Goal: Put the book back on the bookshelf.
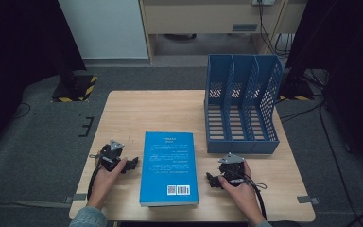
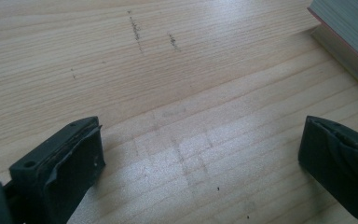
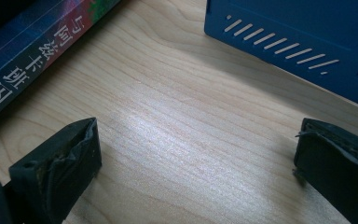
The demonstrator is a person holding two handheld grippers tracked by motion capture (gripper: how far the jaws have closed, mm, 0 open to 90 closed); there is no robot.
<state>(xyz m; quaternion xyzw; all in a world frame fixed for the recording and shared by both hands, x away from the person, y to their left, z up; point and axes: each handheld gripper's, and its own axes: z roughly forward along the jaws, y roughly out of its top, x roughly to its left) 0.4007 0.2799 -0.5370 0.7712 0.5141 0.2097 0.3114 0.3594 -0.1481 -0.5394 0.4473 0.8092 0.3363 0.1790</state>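
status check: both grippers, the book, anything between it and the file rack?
Left gripper open, empty, left of the book. Right gripper open, empty, on its right. Book flat on the table, untouched. Blue file rack behind right; bare wood between.

A bright blue paperback book (image 1: 168,168) with white print and a barcode lies on a pale wood-grain table (image 1: 137,111); a darker blue perforated plastic file rack (image 1: 242,105) shows slotted walls.

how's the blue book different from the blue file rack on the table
The blue book lies flat and closed between the two grippers; the blue file rack stands upright at the table's far right. The book is solid with a barcode, the rack perforated with three empty slots. Both are blue and untouched.
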